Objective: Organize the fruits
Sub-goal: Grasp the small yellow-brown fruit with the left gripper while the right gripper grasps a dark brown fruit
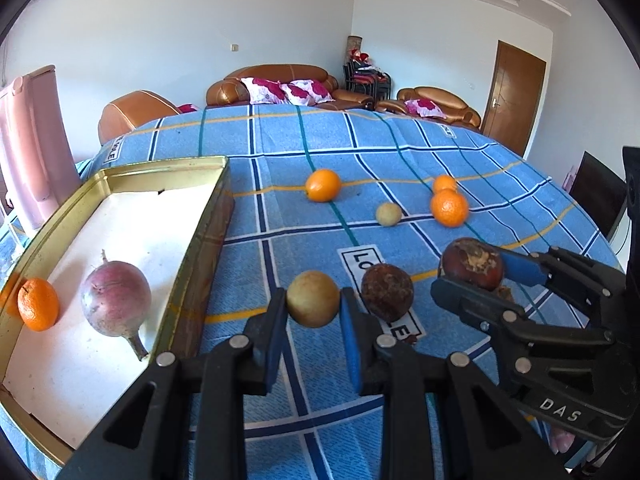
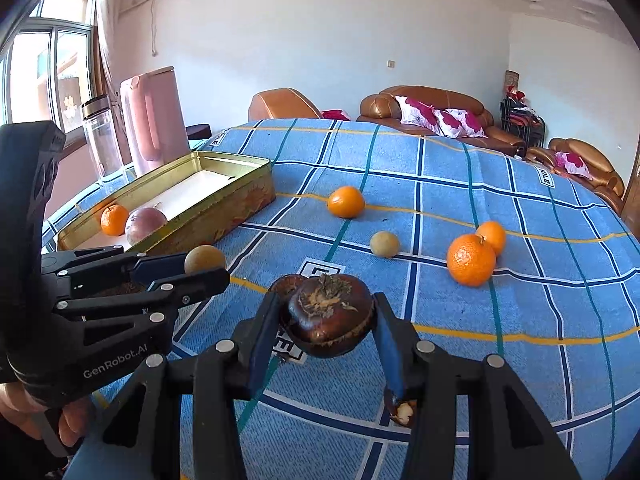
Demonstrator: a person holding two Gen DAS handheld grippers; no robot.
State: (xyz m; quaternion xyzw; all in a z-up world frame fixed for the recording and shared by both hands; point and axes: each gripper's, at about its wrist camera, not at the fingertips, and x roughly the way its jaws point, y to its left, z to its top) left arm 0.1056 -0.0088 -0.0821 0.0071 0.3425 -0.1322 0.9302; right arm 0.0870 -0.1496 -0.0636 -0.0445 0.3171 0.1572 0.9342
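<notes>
Left gripper: jaws pressed on a small tan round fruit, held just off the cloth beside the tin.
Right gripper: jaws clamped on a dark brown flattened fruit with a dry, scabby crown.
Second brown fruit: on the cloth between the two grippers.
Loose on the cloth, farther off: one orange alone; a pair of oranges touching; a small pale fruit between them.
Gold tin tray, white-lined: holds an orange and a reddish-purple fruit, near one end.
Surface: blue checked cloth over a round table.
Room: brown leather sofas with floral cushions, pink jug, window, wooden door, white walls.
</notes>
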